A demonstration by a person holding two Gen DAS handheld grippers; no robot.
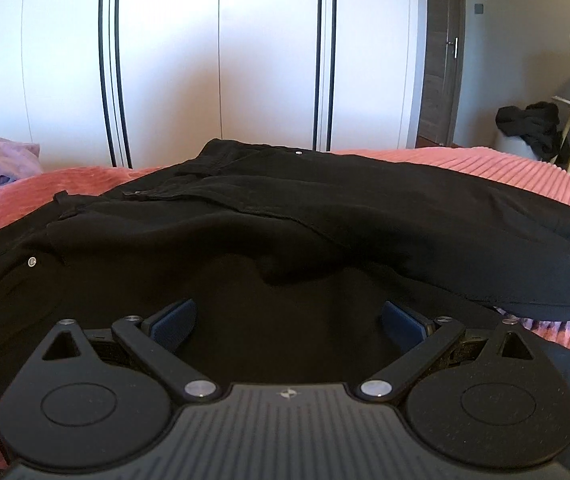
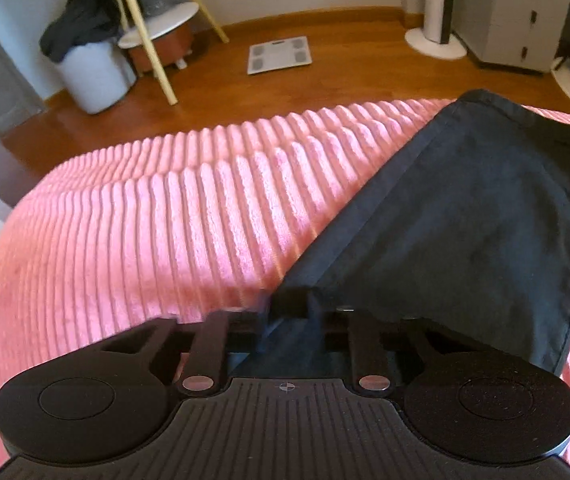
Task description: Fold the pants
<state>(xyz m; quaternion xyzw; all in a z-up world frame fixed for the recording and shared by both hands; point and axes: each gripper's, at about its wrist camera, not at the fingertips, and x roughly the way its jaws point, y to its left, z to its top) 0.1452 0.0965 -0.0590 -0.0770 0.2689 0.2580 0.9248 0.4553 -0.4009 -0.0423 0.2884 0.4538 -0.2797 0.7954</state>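
Pants (image 1: 285, 216), one black pair, lie spread on the pink ribbed blanket (image 2: 145, 216). Under our left gripper (image 1: 289, 320) the fabric sits between two blue pads (image 1: 173, 320) spread wide apart, gripping nothing. Our right gripper (image 2: 297, 304) has its jaws pinched together on a leg's edge, the cloth bunched between them and fanning out beyond.

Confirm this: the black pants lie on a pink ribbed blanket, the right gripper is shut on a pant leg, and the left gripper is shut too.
Not quite. The left gripper is open, its blue pads spread wide over the black pants, as the left wrist view shows. The rest holds: pink ribbed blanket, right gripper shut on the leg.
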